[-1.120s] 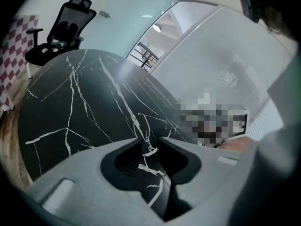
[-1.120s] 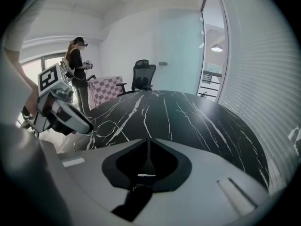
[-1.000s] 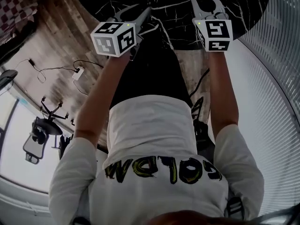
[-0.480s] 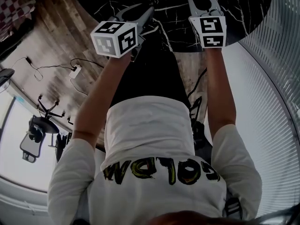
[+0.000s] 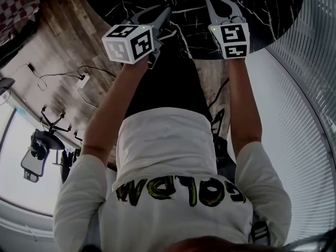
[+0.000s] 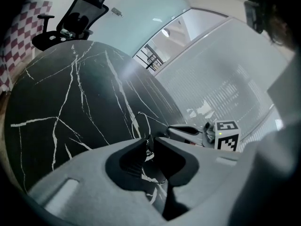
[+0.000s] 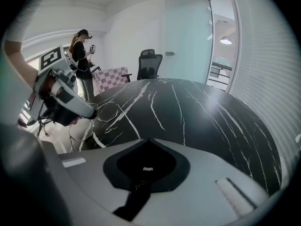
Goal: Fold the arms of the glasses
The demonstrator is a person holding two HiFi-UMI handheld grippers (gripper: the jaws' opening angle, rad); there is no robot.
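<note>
- Far left of the head view: a wooden floor (image 5: 58, 46) with a white power block (image 5: 85, 81) and its dark cable lying on it, well apart from the work.
- The left gripper view shows an office chair (image 6: 77, 13) at upper left, beyond the far rim of the black marble table (image 6: 70, 107). A chequered cloth (image 6: 21, 41) hangs at the left edge. The head view catches only a corner of that cloth.
- Left gripper (image 5: 165, 12), left of centre at the top of the head view: the forearm is stretched forward and the tool slants down toward the table's near edge. Its jaws are closing, the tips nearly met, with the thin wire frame of the glasses (image 6: 141, 125) between them.
- The glasses sit at the near edge of the table, at lower centre of the left gripper view. The head view barely shows them. The right gripper view shows their wire loops at middle left, right at the left gripper's tip.
- Right gripper (image 5: 212, 1), right of centre at the top of the head view: the arm is straight and the tool points down at bare tabletop, apart from the glasses. Its own view shows the jaws pressed together with nothing between them.
- Only the right gripper view shows a person (image 7: 82, 60) standing beyond the table, upper left.
- Far right of the head view: a pale ribbed wall (image 5: 307, 114).
</note>
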